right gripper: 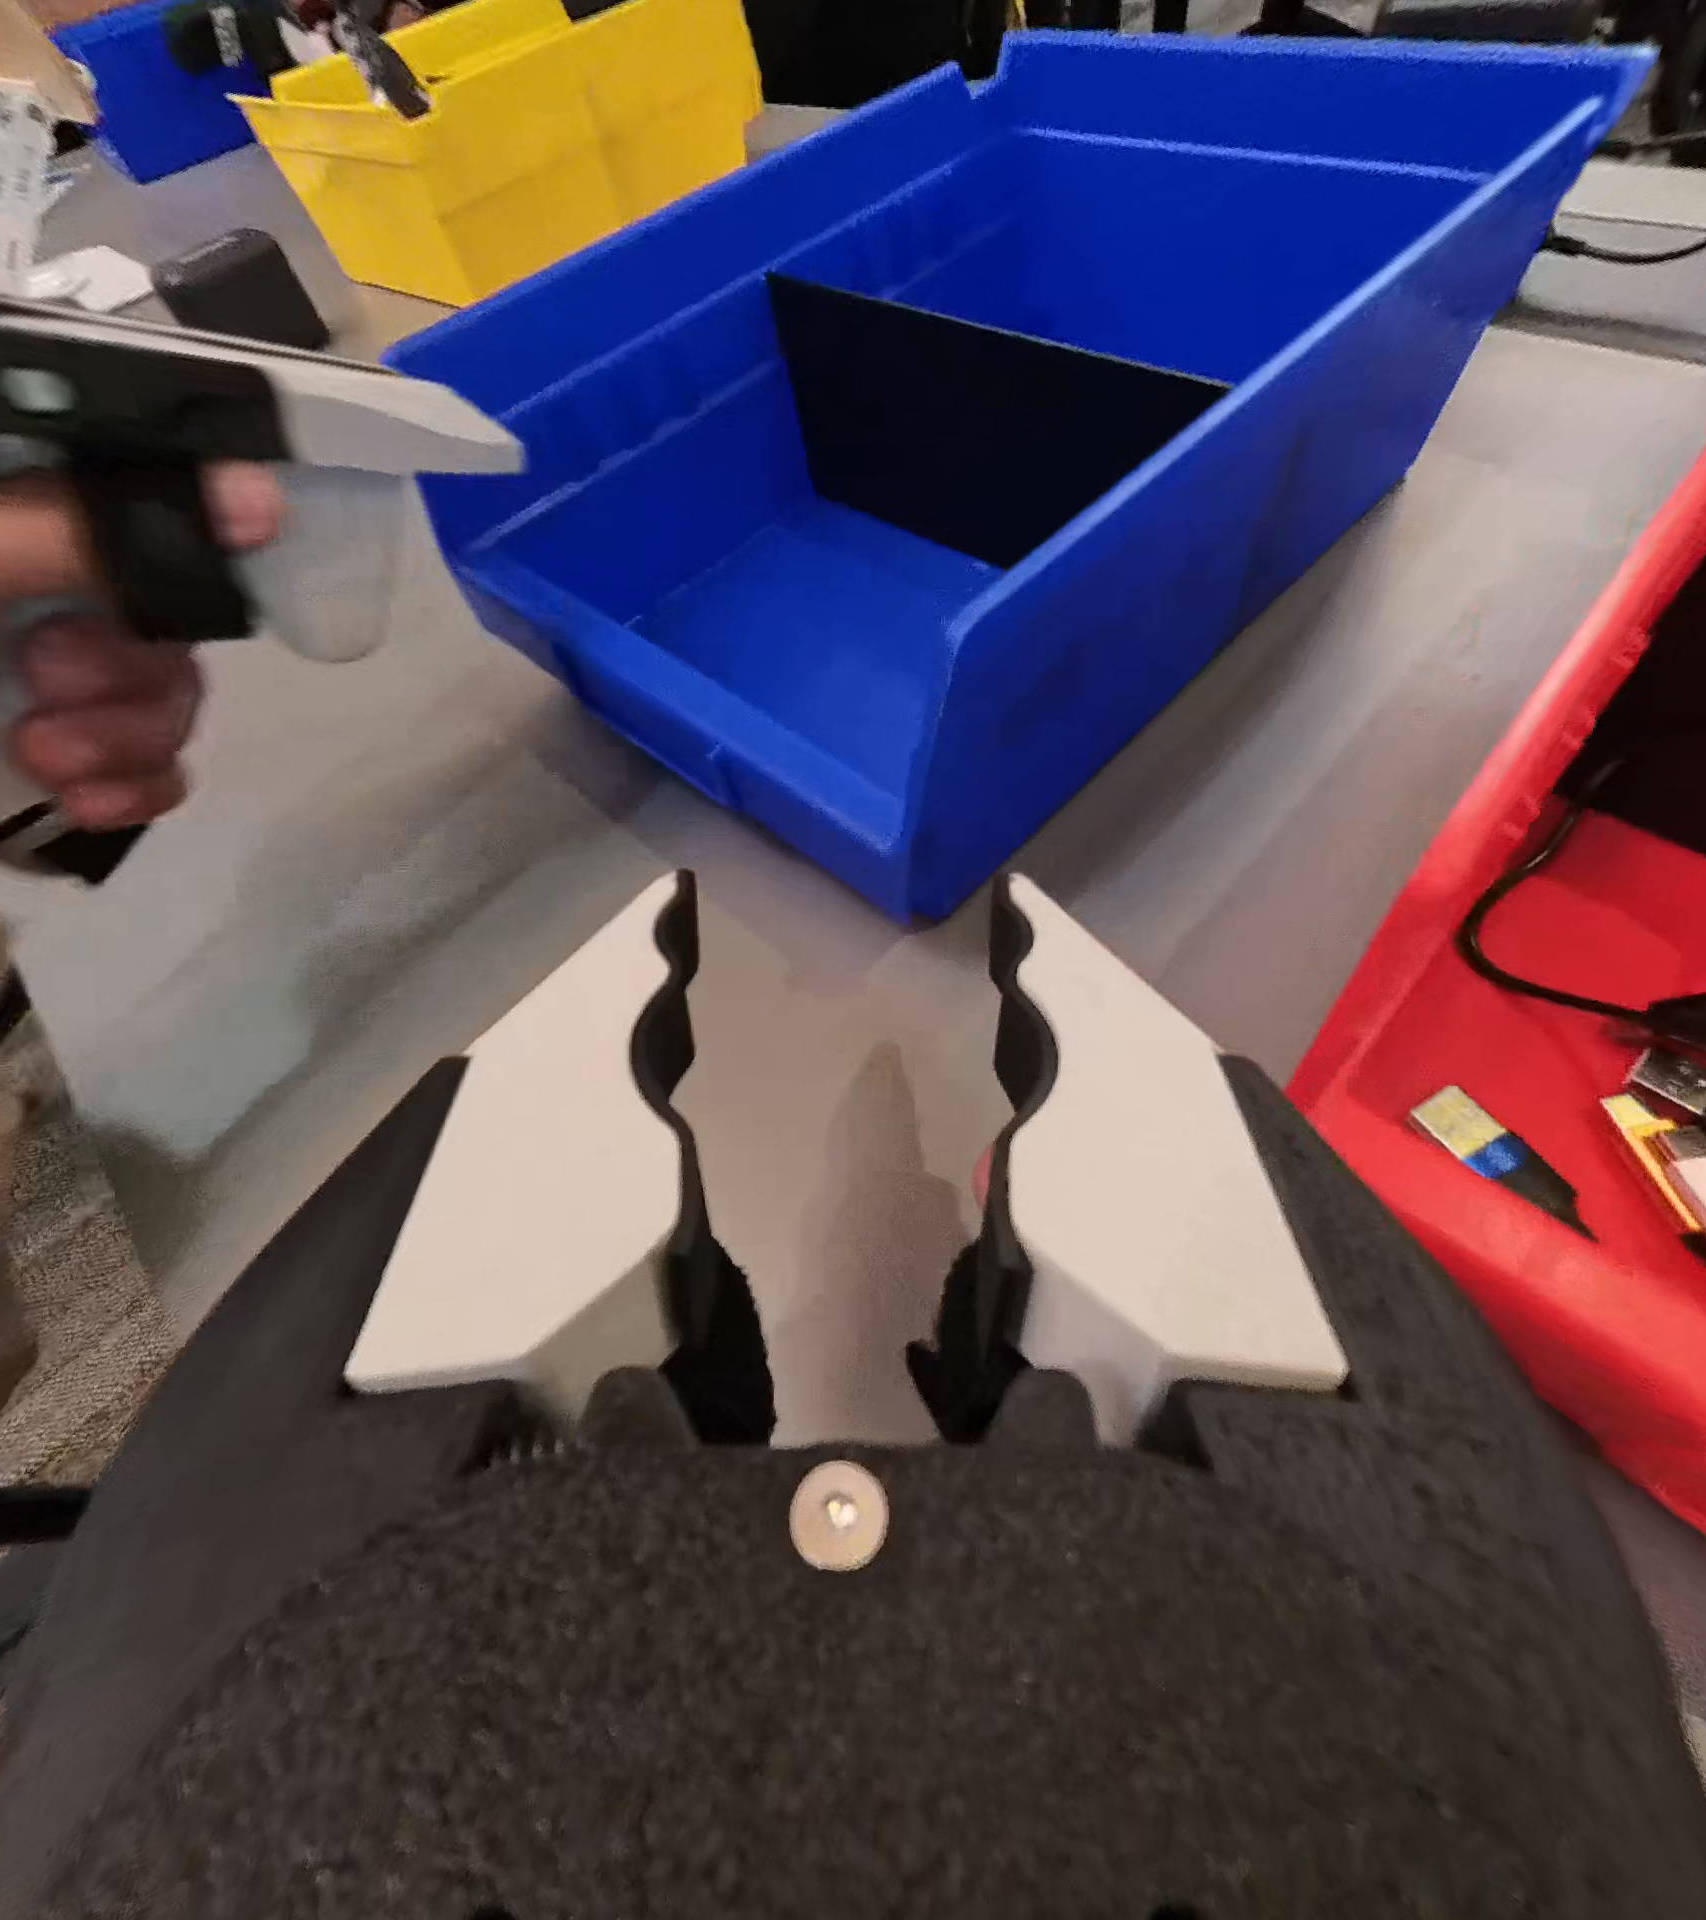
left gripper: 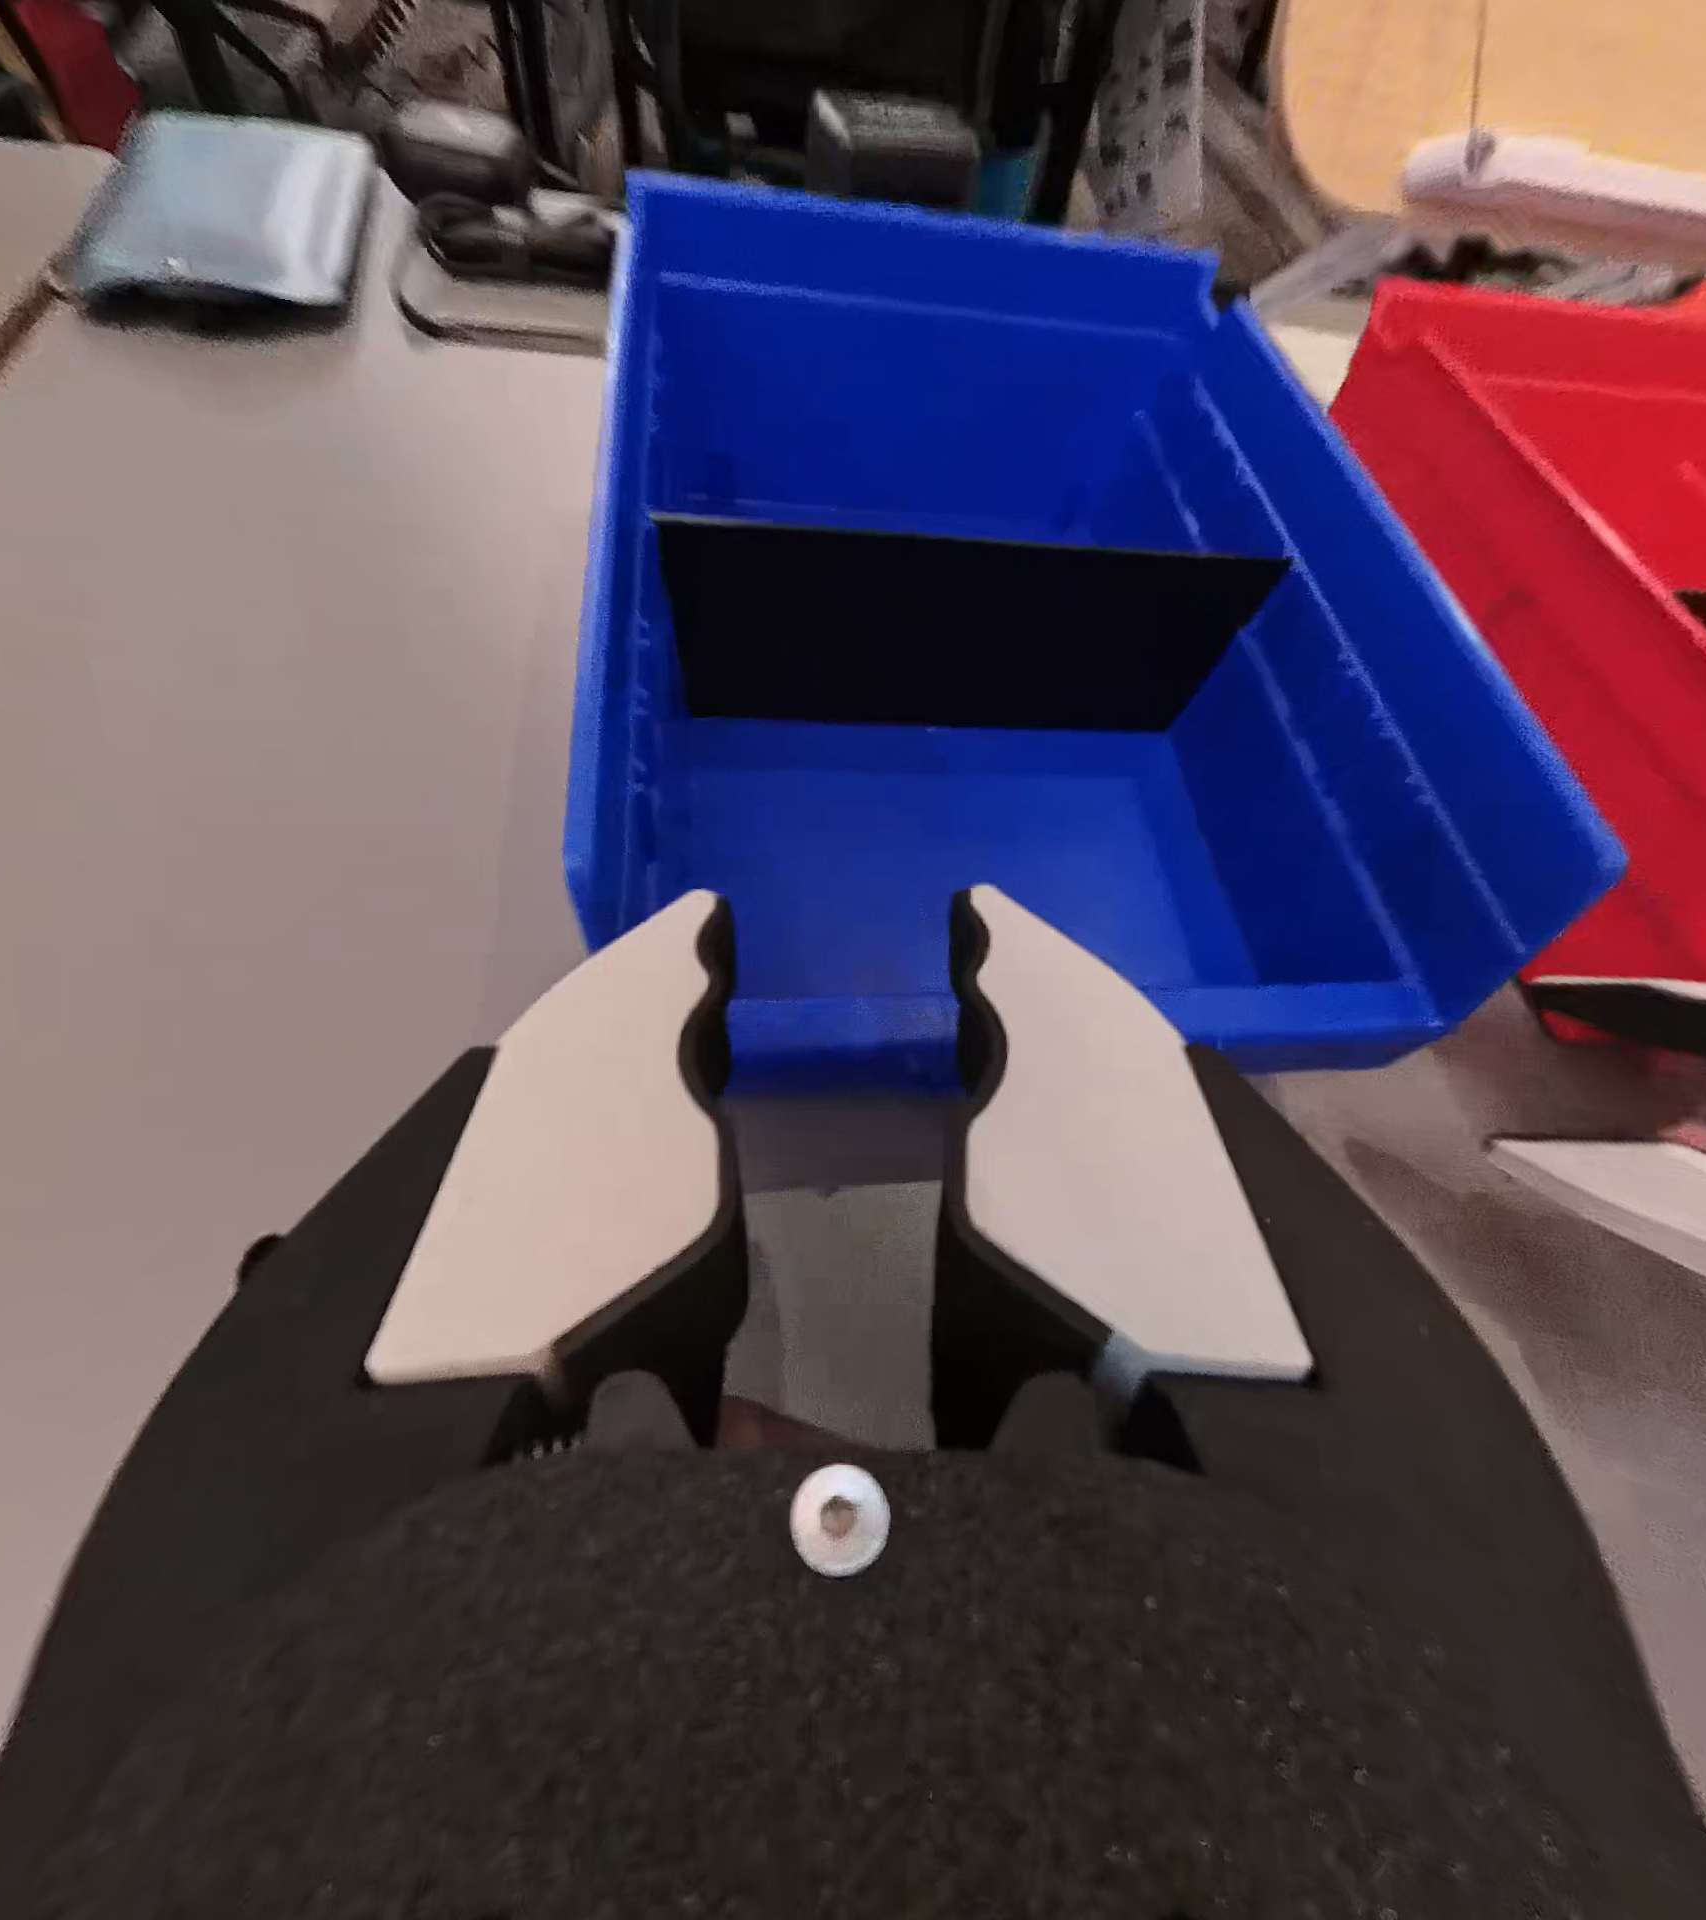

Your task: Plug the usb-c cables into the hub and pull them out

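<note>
A blue bin (left gripper: pixel 932 312) with a black divider (left gripper: pixel 963 623) stands on the grey table; nothing shows in its near compartment. It also shows in the right wrist view (right gripper: pixel 724 343). My left gripper (left gripper: pixel 841 914) is open and empty, its tips over the bin's front lip. My right gripper (right gripper: pixel 844 894) is open and empty above the table, just short of the bin's near corner. A red bin (right gripper: pixel 1431 935) at the right holds black cables (right gripper: pixel 1514 956) and several USB plugs (right gripper: pixel 1701 1164). No hub shows clearly.
The red bin (left gripper: pixel 1514 457) stands right of the blue one. A yellow bin (right gripper: pixel 475 177) and another blue bin (right gripper: pixel 153 114) stand far left. A hand (right gripper: pixel 49 675) holds the left gripper (right gripper: pixel 392 421). A dark pouch (left gripper: pixel 225 208) lies far left.
</note>
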The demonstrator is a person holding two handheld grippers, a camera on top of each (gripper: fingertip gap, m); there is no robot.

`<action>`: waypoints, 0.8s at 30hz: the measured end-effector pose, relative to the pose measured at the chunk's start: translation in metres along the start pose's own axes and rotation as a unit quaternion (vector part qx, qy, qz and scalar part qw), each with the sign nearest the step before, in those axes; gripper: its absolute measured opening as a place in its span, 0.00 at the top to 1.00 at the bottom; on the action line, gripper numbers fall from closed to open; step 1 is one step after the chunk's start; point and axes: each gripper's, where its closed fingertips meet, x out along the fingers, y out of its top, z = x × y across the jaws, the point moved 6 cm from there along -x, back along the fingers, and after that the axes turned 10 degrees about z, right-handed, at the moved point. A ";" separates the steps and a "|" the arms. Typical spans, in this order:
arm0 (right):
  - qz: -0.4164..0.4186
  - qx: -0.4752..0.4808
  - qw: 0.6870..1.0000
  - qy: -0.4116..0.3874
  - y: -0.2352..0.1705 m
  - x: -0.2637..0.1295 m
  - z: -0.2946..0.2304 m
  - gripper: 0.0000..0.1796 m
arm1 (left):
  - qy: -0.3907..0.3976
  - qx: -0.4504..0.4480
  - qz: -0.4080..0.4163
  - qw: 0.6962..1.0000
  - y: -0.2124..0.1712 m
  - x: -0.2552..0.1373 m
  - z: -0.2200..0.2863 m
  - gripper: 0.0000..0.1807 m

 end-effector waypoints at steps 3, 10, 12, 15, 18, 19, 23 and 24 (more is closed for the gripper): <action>-0.001 0.014 1.000 -0.024 0.001 0.014 0.002 0.69 | 0.061 0.006 0.036 0.997 0.006 -0.016 -0.016 0.77; 0.013 0.006 0.994 -0.104 0.012 0.055 0.009 0.70 | 0.030 -0.009 -0.044 0.999 -0.012 0.033 -0.052 0.88; 0.010 0.015 0.988 -0.157 0.012 0.063 0.017 0.82 | 0.027 -0.003 -0.052 0.998 -0.018 0.038 -0.048 0.98; 0.002 -0.013 0.983 -0.181 0.014 0.065 0.021 0.91 | 0.071 0.015 -0.043 0.996 -0.025 0.024 -0.041 0.99; 0.005 -0.052 0.978 -0.201 0.019 0.050 0.021 0.96 | 0.097 0.047 -0.018 0.994 -0.031 -0.007 -0.018 0.99; 0.009 -0.052 0.978 -0.201 0.023 0.043 0.021 0.98 | 0.107 0.056 -0.014 0.993 -0.031 -0.019 -0.009 0.99; 0.059 -0.052 0.982 -0.170 0.056 0.004 0.013 0.98 | 0.138 0.054 0.042 0.988 -0.008 -0.064 0.025 0.98; 0.079 -0.069 0.980 -0.171 0.069 -0.009 0.009 0.98 | 0.145 0.051 0.067 0.986 0.003 -0.074 0.035 0.99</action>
